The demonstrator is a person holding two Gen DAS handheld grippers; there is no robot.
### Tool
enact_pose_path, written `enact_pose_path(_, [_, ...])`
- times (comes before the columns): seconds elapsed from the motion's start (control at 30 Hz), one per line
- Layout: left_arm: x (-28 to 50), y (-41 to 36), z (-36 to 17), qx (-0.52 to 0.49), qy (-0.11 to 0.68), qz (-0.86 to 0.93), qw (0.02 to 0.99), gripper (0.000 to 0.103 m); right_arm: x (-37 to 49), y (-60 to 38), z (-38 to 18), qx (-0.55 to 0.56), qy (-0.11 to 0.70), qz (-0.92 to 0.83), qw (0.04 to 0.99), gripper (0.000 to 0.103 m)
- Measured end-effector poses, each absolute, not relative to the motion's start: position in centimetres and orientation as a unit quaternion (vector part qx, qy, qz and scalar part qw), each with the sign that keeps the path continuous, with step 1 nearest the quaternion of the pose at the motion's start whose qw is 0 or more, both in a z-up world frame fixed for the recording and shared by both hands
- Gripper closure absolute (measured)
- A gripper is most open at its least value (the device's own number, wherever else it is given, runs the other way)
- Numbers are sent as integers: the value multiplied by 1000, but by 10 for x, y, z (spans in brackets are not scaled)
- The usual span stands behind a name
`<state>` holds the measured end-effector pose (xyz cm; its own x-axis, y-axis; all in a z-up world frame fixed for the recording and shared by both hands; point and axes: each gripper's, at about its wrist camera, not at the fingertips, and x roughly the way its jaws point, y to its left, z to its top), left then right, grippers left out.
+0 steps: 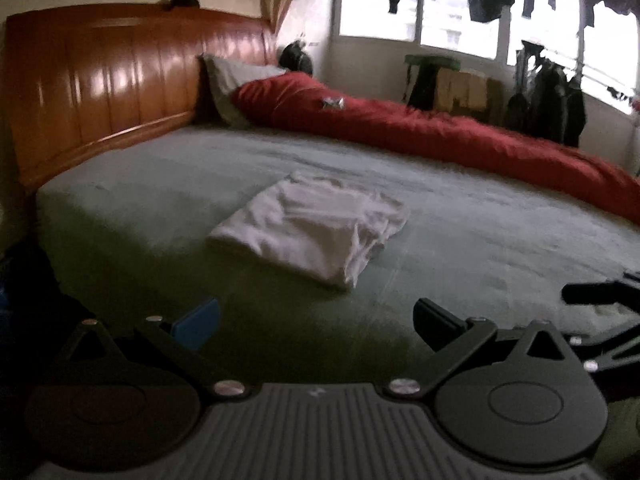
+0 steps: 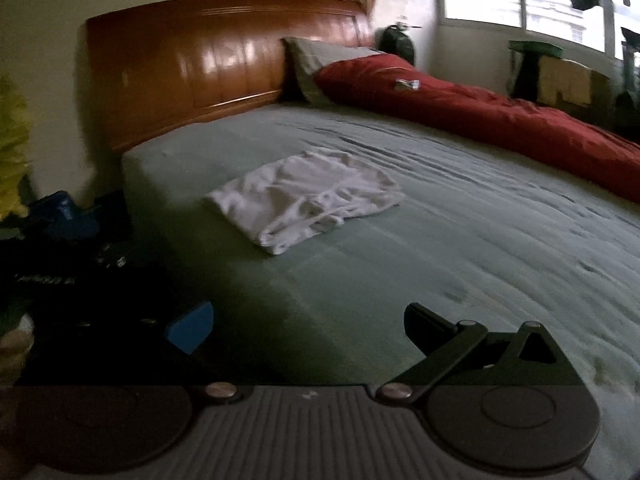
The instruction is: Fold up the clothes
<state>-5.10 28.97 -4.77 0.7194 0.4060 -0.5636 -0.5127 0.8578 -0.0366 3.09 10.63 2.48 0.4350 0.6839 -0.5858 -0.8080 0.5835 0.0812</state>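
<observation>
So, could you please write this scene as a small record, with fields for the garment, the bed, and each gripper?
garment: white garment, folded into a rough rectangle, lying flat on the bed
bed surface: grey-green sheet, wrinkled
quilt: red quilt, bunched along the far side, apart from the garment
headboard: wooden headboard, with a grey pillow against it
left gripper: left gripper, open, holding nothing, short of the garment
right gripper: right gripper, open, holding nothing, short of the garment
fold status: looks folded
</observation>
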Motion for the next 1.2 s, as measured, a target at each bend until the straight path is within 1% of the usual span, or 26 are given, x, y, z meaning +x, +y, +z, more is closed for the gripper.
enact_pose_path(0.2, [-49,285,-48,-104,305,251,913,1,33,107,22,-106,298,426,848,0])
enact_pose_path(0.7, [-44,289,-51,-122,319,263,902,1,37,106,21,-100,301,416,852,0])
enact_pose_path(1.2, [-42,285,-50,-116,333,274,895,1,38,105,20,-100,308,407,854,0])
